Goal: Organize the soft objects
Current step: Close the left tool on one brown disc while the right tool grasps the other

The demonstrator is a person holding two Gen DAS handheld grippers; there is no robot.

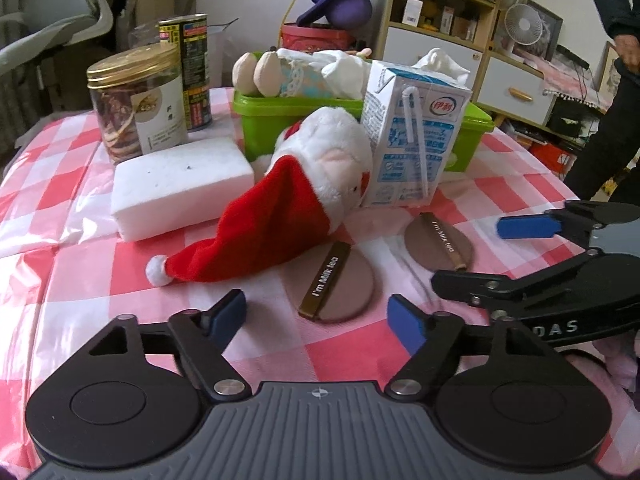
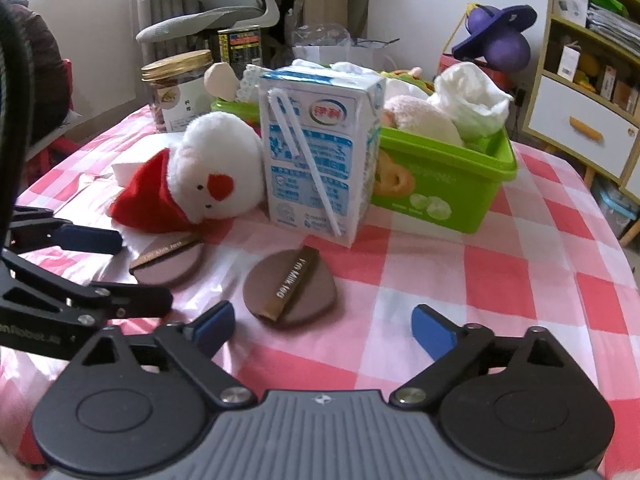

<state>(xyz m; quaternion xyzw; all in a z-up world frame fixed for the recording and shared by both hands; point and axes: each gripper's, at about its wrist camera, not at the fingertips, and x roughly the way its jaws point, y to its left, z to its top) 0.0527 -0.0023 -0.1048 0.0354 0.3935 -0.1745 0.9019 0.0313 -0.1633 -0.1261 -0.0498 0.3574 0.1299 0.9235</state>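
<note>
A white plush with a red Santa hat (image 1: 304,184) lies on the checked table, leaning on a milk carton (image 1: 412,136); it also shows in the right wrist view (image 2: 216,172). A white sponge block (image 1: 180,188) lies to its left. Two brown round puffs (image 1: 336,284) (image 1: 440,242) lie in front. A green bin (image 1: 280,120) (image 2: 448,184) behind holds soft toys and white cloth. My left gripper (image 1: 316,316) is open, just short of the near puff. My right gripper (image 2: 324,326) is open, just short of the other puff (image 2: 290,286).
A gold-lidded jar (image 1: 136,100) and a dark can (image 1: 194,72) stand at the back left. The milk carton (image 2: 320,152) stands before the bin. Shelves (image 1: 460,12), a chair and a person are beyond the table.
</note>
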